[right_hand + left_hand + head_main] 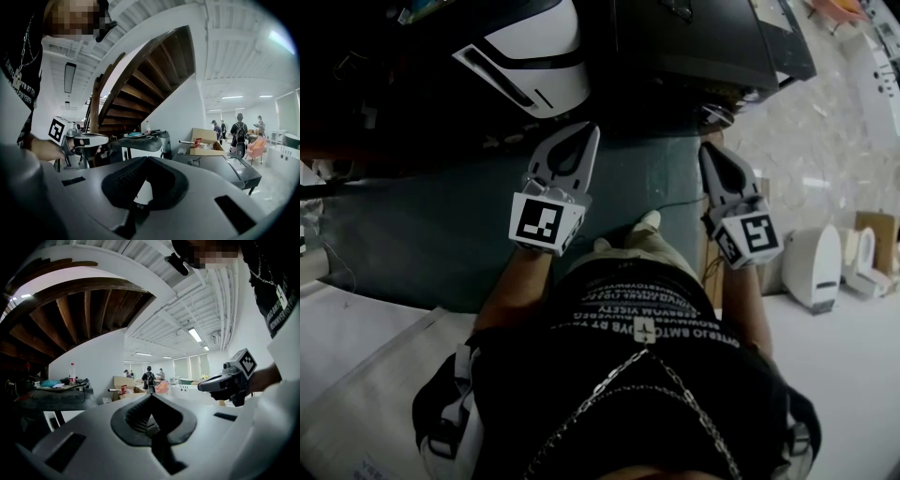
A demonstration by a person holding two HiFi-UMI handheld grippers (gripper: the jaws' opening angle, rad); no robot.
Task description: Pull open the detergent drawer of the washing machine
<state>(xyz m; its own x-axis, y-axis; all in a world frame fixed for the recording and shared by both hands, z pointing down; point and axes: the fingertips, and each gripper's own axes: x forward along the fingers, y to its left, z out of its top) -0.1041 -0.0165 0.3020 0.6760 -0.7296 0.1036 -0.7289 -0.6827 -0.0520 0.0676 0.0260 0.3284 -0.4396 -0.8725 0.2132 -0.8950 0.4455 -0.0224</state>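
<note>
In the head view the white washing machine [530,56] stands at the top left, ahead of both grippers, and its dark-banded front panel [497,80] faces me. I cannot make out the detergent drawer. My left gripper [591,133] is held out level with its jaws closed and empty, a short way from the machine. My right gripper [705,150] points the same way further right, jaws together with nothing between them. In the right gripper view the machine [140,151] sits beyond the closed tips [143,159], under a dark cover. The left gripper's tips [151,397] also meet.
A black table [703,42] stands to the machine's right, with a cardboard box [206,143] behind it. A wooden staircase [140,93] rises above the machine. White appliances [816,267] sit on the floor at the right. People stand far back in the room [149,378].
</note>
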